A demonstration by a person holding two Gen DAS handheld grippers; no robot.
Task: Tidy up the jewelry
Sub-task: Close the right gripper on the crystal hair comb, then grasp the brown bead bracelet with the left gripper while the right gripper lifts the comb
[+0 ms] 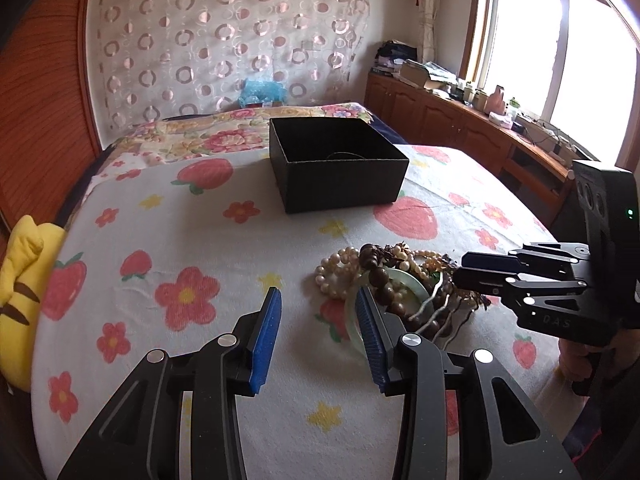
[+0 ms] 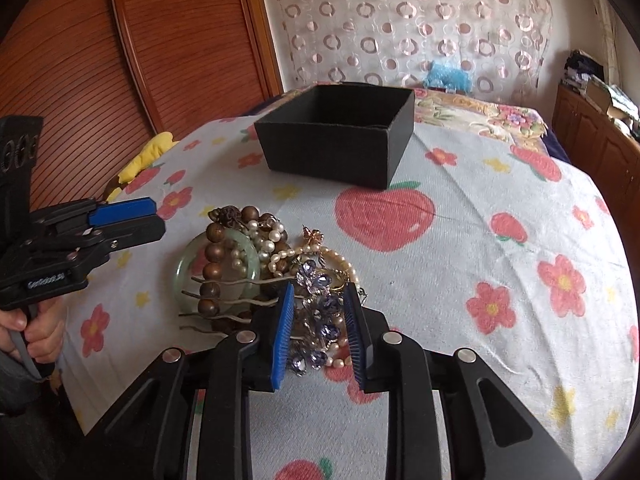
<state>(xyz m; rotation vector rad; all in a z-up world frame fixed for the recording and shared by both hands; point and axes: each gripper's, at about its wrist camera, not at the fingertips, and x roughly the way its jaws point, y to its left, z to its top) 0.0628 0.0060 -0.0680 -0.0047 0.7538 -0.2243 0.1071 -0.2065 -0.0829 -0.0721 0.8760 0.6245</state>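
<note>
A pile of jewelry (image 1: 400, 280) lies on the flowered bed cover: pearl strands (image 2: 272, 248), a brown wooden bead bracelet (image 2: 212, 264), a pale green jade bangle (image 2: 188, 268) and a hair comb with purple crystals (image 2: 316, 320). An open black box (image 1: 336, 160) stands beyond the pile, also in the right wrist view (image 2: 340, 132). My left gripper (image 1: 318, 316) is open, just left of the pile, its right finger over the bangle. My right gripper (image 2: 318, 312) is open around the crystal comb's head; I cannot tell if the pads touch it.
A yellow plush toy (image 1: 20, 280) lies at the bed's left edge by the wooden headboard (image 2: 80, 60). A wooden cabinet (image 1: 460, 116) with clutter runs under the window on the right. A floral quilt (image 1: 208, 136) lies behind the box.
</note>
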